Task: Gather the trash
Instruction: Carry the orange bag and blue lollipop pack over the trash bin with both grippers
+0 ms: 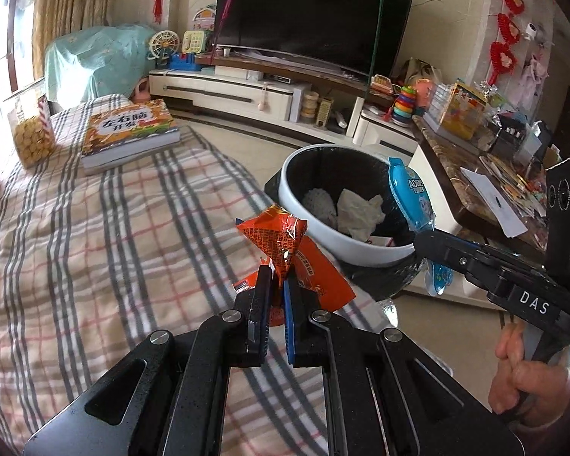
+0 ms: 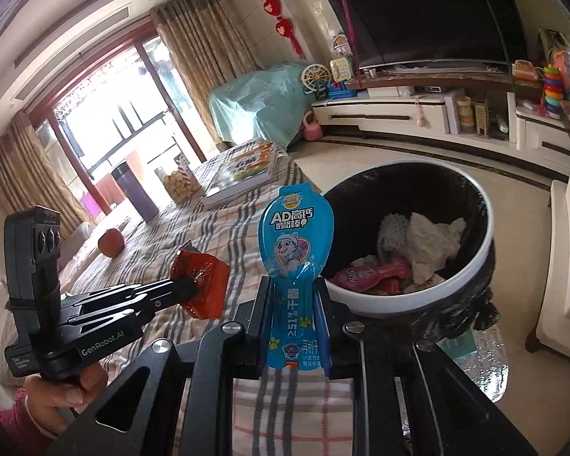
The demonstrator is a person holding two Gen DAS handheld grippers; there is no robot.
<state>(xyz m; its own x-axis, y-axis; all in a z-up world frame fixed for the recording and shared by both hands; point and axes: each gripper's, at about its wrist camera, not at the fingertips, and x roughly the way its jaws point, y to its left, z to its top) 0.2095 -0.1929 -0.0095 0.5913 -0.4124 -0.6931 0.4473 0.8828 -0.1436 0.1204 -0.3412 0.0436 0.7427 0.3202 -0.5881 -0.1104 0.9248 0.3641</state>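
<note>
Plainly, two pieces of trash are in hand at once, both near the bin.

Left gripper point(image 1: 274, 285): its fingers are clamped on the orange snack wrapper point(image 1: 285, 239), pinching it low so that most of the crumpled foil stands free above the tips.

Right gripper point(image 2: 294, 304): its fingers are pressed together on the blue cheese-stick packet point(image 2: 294, 250), gripping the narrow lower stem and leaving the broad printed head clear.

Why held so: judging by the grip points, each piece is taken by its thin end so that the bulky part hangs free and should drop cleanly once the fingers part.

Where the trash is: both pieces are held off the checked cloth point(image 1: 95, 247), just beside the white trash bin point(image 1: 296, 197); neither is over the opening yet.

Bin contents: crumpled tissue point(image 2: 433, 243) and a pink wrapper point(image 2: 372, 271) lie inside the black liner, so the bin stands at the edge of the cloth-covered surface as the drop point.

Blue packet, axis: long axis runs along the gripper's fingers, wide rounded head pointing away from the hand and tilted upward, toward the bin's near rim.

Orange wrapper, axis: roughly upright from the fingertips, its twisted top leaning toward the bin; a second flap splays to the side.

Step in hand: carrying both to the bin mouth, it appears.

Other things: a book point(image 1: 129, 133) and a jar of snacks point(image 1: 32, 136) rest farther back on the cloth, untouched.
</note>
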